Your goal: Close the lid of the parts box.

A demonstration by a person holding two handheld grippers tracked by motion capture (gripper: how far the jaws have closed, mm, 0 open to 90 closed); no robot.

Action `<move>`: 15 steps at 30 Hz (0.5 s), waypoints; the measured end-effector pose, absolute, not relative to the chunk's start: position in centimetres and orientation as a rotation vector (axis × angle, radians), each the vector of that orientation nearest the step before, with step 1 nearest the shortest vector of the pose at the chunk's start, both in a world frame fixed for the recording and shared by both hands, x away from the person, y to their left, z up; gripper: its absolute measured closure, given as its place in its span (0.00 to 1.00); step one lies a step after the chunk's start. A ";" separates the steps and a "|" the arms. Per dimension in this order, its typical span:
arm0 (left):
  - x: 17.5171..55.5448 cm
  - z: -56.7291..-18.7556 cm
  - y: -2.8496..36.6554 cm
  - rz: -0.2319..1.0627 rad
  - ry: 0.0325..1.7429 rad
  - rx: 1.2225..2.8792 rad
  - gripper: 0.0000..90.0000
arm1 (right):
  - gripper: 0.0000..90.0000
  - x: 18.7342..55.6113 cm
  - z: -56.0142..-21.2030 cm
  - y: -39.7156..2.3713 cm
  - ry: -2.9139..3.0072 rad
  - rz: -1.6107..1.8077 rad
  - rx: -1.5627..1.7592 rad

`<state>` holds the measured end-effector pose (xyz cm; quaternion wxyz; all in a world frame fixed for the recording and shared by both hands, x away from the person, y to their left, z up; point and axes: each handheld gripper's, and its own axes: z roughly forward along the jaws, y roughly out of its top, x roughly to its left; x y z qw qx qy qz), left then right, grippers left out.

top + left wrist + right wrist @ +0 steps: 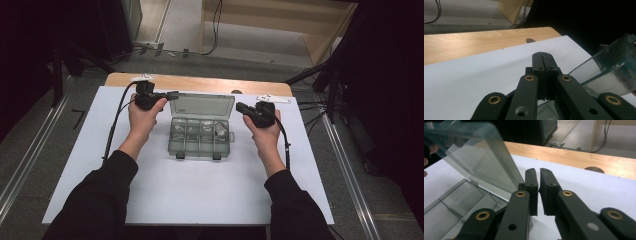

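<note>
A clear grey compartment box (186, 146) lies in the middle of the white mat, its lid (202, 105) standing open toward the far side. Small pale parts (219, 131) sit in its upper row of compartments. My left gripper (172, 94) is at the lid's far left corner, jaws pressed together with nothing between them. In the left gripper view its tip (543, 55) is just left of the lid (609, 67). My right gripper (241, 106) sits beside the lid's right edge. Its tips (539, 171) are nearly together with a thin slit, holding nothing, next to the lid (481, 157) and the box base (461, 200).
The white mat (200, 190) covers a wooden table whose bare far strip (210, 84) has a round hole (236, 91). White labels lie at the far corners (272, 98). Cables trail from both grippers. Floor rails and dark stands flank the table.
</note>
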<state>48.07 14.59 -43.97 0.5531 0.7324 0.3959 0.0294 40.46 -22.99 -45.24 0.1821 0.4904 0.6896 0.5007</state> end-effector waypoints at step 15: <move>46.2 -43.5 15.0 0.037 0.891 1.709 0.99 | 0.97 39.7 -44.2 -22.3 1.912 1.469 1.425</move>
